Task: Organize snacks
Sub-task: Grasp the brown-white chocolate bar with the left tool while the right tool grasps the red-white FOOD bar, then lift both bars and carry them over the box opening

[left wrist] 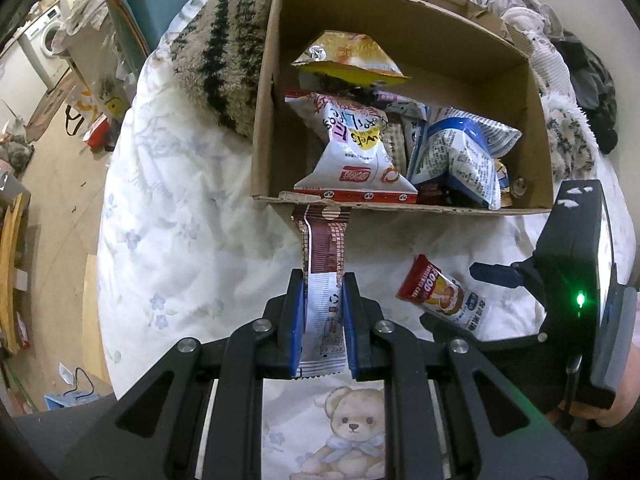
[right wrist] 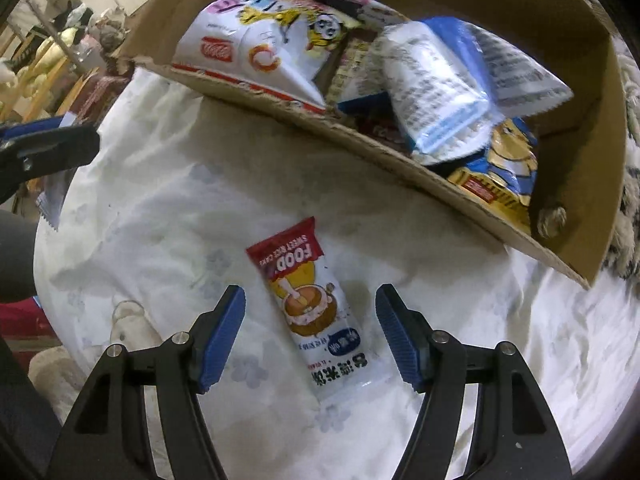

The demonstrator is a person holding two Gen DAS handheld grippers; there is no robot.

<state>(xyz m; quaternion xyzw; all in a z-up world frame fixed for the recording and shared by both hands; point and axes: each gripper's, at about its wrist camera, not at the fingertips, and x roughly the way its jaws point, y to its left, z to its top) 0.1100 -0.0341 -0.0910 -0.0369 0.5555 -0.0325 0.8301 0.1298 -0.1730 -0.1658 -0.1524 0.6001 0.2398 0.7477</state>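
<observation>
My left gripper (left wrist: 322, 280) is shut on a long brown-and-white snack packet (left wrist: 325, 248), whose far end reaches the near rim of the cardboard box (left wrist: 264, 120). The box holds several snack bags, among them a white-and-red bag (left wrist: 352, 152) and a blue-and-white bag (left wrist: 460, 148). A red-topped rice cake packet (right wrist: 312, 312) lies flat on the white bedding. My right gripper (right wrist: 310, 312) hangs over it, open, one blue pad on each side and clear of the packet. In the left wrist view that packet (left wrist: 440, 296) lies beside the right gripper (left wrist: 496, 276).
The box sits on a white floral duvet (left wrist: 180, 240) with a teddy bear print. A striped fuzzy blanket (left wrist: 224, 60) lies left of the box and rumpled clothes (left wrist: 576, 80) to its right. The bed's edge drops to a cluttered floor (left wrist: 60, 160) on the left.
</observation>
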